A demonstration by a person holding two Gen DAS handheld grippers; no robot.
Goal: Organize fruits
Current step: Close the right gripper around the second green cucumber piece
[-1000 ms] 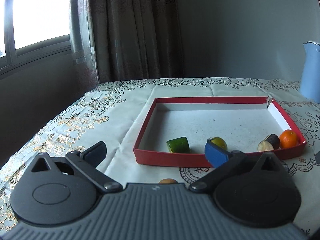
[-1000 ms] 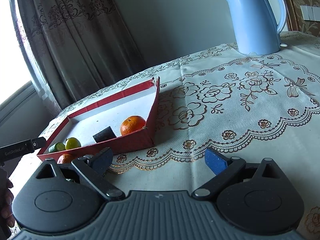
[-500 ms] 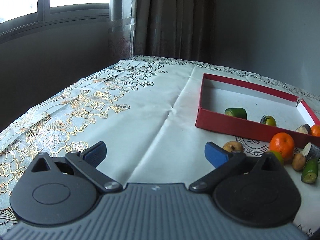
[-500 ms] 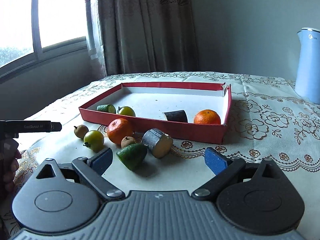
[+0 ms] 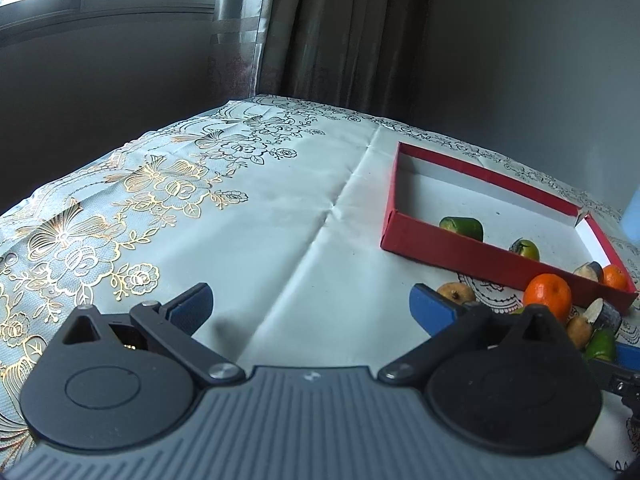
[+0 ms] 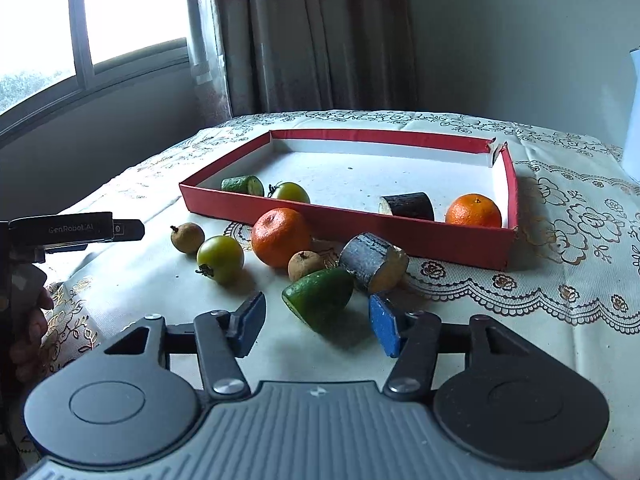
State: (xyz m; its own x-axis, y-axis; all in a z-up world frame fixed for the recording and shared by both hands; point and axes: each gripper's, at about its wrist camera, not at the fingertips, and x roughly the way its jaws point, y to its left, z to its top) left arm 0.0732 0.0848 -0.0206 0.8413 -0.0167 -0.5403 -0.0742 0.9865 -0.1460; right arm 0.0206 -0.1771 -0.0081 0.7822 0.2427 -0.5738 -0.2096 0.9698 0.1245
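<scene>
We see our right gripper (image 6: pixel 318 330) closing around the green cut fruit wedge (image 6: pixel 318 294) – pads not yet touching – where a second ago it gaped; left gripper (image 5: pixel 310 306) open, empty – shallow red cardboard tray (image 6: pixel 344 218) awaits.

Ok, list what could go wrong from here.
1. The right gripper is closing with the green wedge just ahead, not between the pads; it may nudge it away.
2. The wedge touches the grey chunk and a small brown fruit; both could get knocked.
3. The round green tomato may roll if bumped.
</scene>
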